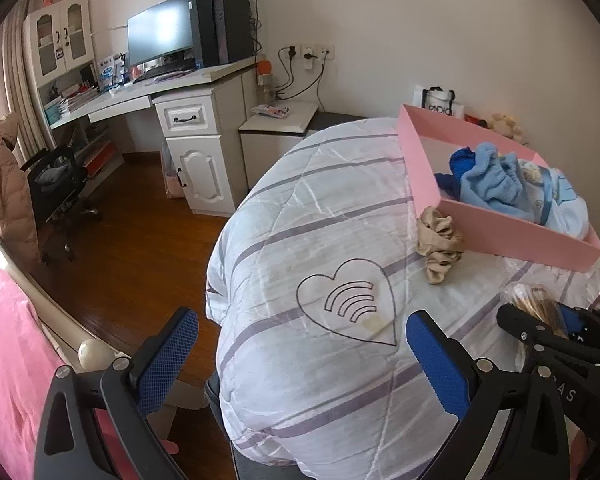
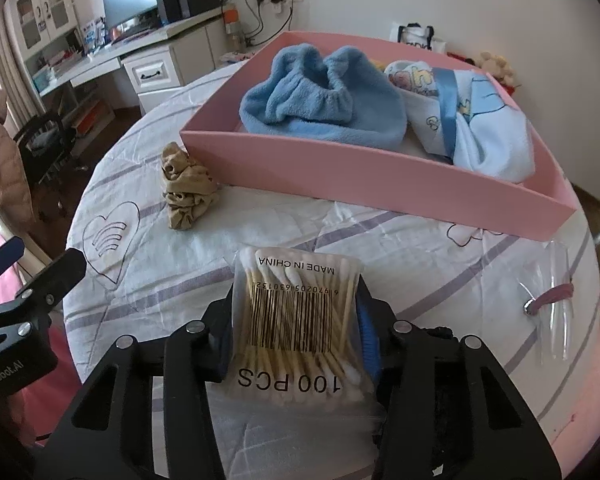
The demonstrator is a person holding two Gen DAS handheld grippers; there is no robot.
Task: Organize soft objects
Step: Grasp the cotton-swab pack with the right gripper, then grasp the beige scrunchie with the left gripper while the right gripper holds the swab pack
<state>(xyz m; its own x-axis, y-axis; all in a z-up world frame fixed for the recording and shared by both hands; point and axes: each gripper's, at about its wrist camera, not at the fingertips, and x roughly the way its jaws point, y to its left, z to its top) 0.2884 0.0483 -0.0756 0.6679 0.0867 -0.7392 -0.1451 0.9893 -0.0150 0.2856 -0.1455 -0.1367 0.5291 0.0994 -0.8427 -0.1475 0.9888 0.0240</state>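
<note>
Right gripper (image 2: 296,344) clenched, seemingly, on cotton-swab packet (image 2: 298,320), beige stockings (image 2: 188,194) ahead-left, pink box (image 2: 364,176) beyond; left gripper (image 1: 300,356) released over quilt (image 1: 300,240).

White desk (image 1: 148,92) with monitor (image 1: 160,34); office chair (image 1: 56,188) on wooden floor (image 1: 140,240)

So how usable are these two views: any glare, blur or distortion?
Left wrist: strong fisheye bending, dark corners, sunlight blown out at the left edge, monitor washed by glare. Right wrist: same bending, swab pack print sharp, clear bag shiny.
</note>
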